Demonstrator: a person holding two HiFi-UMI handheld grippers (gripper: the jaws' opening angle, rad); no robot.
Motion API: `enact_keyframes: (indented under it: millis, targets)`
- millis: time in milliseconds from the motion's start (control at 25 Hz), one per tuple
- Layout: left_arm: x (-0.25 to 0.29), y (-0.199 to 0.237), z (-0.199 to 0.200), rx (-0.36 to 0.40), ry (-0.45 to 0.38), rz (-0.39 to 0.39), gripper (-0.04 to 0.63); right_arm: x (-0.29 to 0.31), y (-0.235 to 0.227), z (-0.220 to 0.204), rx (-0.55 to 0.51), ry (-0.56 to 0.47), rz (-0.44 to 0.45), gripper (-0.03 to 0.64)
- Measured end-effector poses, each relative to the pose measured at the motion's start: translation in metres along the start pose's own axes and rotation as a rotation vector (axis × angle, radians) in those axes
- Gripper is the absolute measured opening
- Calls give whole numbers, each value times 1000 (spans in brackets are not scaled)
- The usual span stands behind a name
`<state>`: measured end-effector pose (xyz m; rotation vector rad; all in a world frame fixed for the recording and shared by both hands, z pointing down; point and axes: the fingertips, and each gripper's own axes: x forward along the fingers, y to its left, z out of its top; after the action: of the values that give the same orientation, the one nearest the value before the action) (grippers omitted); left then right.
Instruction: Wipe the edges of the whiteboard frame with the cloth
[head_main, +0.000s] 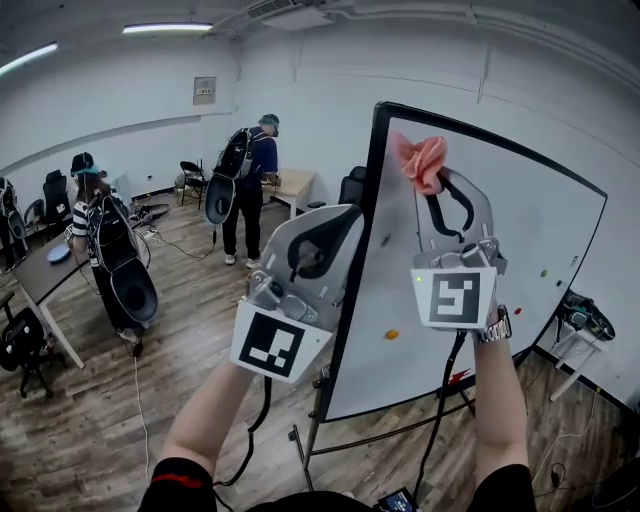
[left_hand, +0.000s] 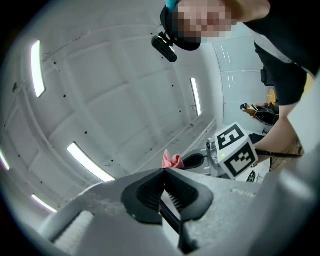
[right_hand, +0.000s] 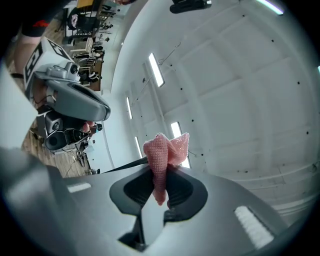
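Right gripper (head_main: 432, 188) clenched on cloth (head_main: 421, 160) near whiteboard frame (head_main: 362, 240); left gripper (head_main: 345, 215) clenched; people (head_main: 250, 175) behind.

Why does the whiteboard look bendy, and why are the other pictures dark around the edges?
Head view: the wide lens bows the black-framed whiteboard into curves. Left gripper view: a dark border, and the ceiling strip lights glare white. Right gripper view: same dark border; the pink knitted cloth in the right gripper is sharp.
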<state>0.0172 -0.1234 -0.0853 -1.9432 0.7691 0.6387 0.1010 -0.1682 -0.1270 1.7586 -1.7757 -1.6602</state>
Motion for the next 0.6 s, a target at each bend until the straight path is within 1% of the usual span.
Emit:
enact_keyframes:
  millis: [80, 280, 600]
  targets:
    - [4, 4, 3, 9, -6, -1, 2, 11, -6, 8, -22, -9, -10, 49]
    - [11, -1, 2, 46, -8, -12, 2, 23, -16, 21, -47, -43, -26, 49]
    - [22, 3, 3, 91, -29, -16, 2, 41, -16, 14, -112, -42, -21, 49]
